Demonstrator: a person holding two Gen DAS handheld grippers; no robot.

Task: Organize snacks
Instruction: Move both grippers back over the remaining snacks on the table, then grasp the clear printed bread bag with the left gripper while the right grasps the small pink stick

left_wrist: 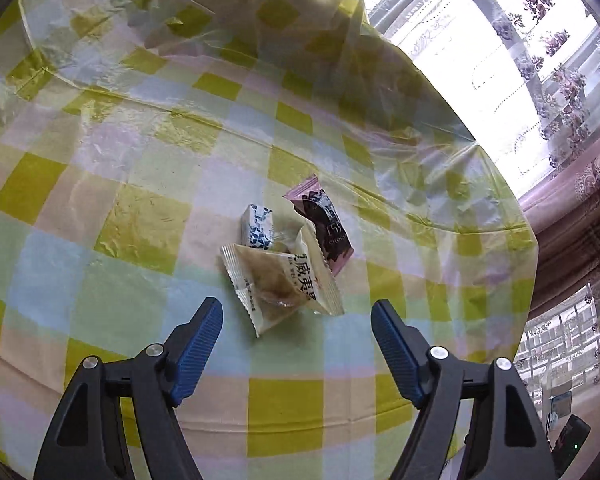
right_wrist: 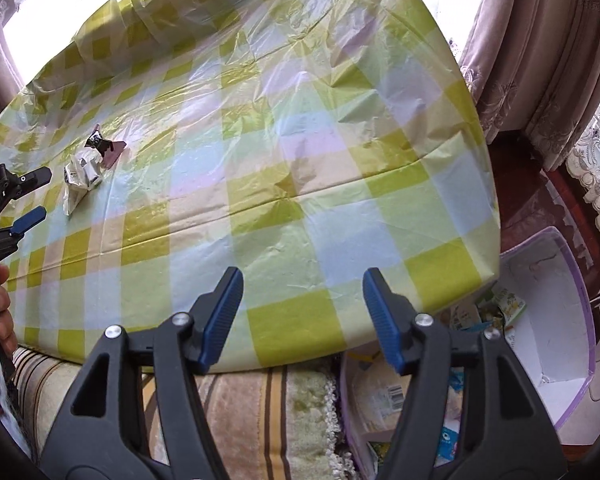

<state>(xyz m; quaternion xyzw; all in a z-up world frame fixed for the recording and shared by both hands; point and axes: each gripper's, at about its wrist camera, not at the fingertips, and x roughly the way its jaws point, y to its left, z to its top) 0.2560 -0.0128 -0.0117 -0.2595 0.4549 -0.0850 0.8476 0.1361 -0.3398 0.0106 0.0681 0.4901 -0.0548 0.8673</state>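
Three snack packets lie in a small heap on the green-and-yellow checked tablecloth [left_wrist: 120, 220]: a beige packet [left_wrist: 284, 284] with printed characters, a small blue-and-white packet [left_wrist: 256, 226] and a pink-and-dark packet [left_wrist: 324, 224]. My left gripper [left_wrist: 298, 312] hovers just short of the beige packet, open, its blue pads not touching anything. In the right wrist view the same heap [right_wrist: 82, 178] sits far left, with the left gripper [right_wrist: 36, 195] beside it. My right gripper [right_wrist: 303, 280] is open and holds nothing, over the table's near edge.
A white storage box with a purple rim [right_wrist: 572, 320] stands on the floor off the table's right corner, with several snack packets [right_wrist: 388, 392] inside. A striped blanket [right_wrist: 240, 408] lies below the near edge. Curtains [left_wrist: 540, 80] hang behind. A hand [right_wrist: 2, 308] shows at left.
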